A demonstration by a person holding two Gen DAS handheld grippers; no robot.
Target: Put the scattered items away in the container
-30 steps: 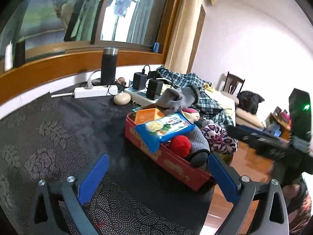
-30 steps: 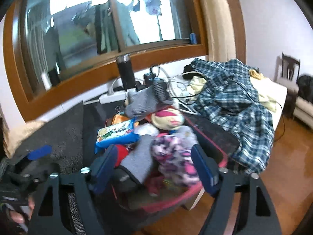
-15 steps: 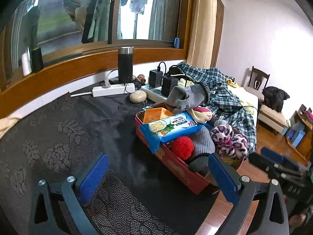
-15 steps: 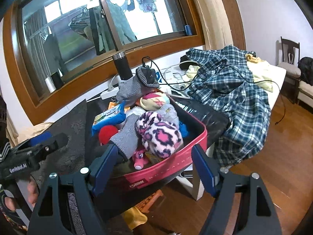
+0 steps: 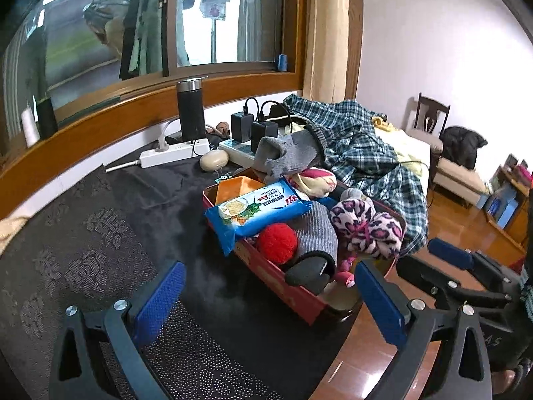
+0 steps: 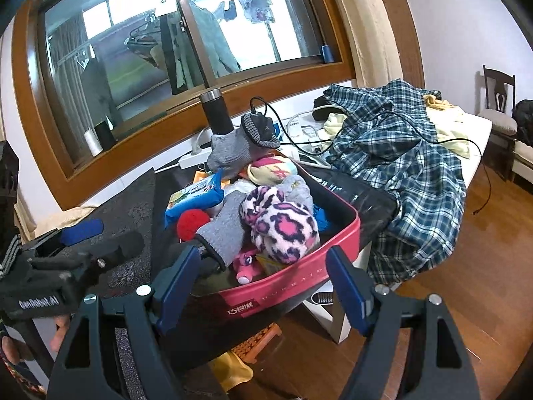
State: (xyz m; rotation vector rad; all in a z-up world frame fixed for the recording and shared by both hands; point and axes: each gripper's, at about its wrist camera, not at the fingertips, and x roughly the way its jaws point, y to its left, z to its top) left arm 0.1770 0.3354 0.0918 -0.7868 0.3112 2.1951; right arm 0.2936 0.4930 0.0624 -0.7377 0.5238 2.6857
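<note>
Left wrist view: left gripper jaws spread wide, nothing between the pads, holding nothing; blue pads hang over the dark patterned tablecloth; red container sits ahead, between the two fingers and nearer the right finger, at the table's corner; it is heaped full; blue snack packet on top toward the left finger; red pompom just in front of the packet; grey knit sock beside the pompom; pink leopard fleece toward the right finger; another grey sock tops the far end; orange tub behind the packet; beyond the container a black flask, white power strip and plaid shirt; right gripper seen past the right finger, its jaw gap not clear from here.

Right wrist view: right gripper jaws wide apart, pads touching nothing, empty; container's red end wall lies right between the fingers, close in; leopard fleece and grey sock just above the fingertips; pompom and packet toward the left finger; plaid shirt beyond the right finger; left gripper off past the left finger, a hand under it.
</note>
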